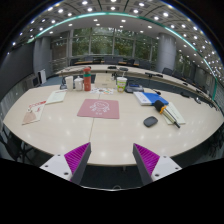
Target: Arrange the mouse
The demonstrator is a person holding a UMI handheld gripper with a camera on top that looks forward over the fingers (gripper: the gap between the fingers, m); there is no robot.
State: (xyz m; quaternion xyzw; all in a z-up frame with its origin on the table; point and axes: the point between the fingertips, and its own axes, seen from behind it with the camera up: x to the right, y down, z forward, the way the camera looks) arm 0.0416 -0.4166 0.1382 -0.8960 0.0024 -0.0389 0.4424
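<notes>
A small dark mouse [150, 121] lies on the cream table [100, 135], to the right of a pink mouse mat [99, 108]. My gripper [112, 158] is held well back from both, above the table's near edge. Its two fingers with magenta pads [76, 155] stand wide apart with nothing between them. The mouse is ahead of the right finger and far beyond it.
Bottles and cups [85, 82] stand at the table's far side. Papers [35, 111] lie at the left. A blue book and other items [150, 98] lie at the right, near a long pale object [172, 113]. Chairs and windows are behind.
</notes>
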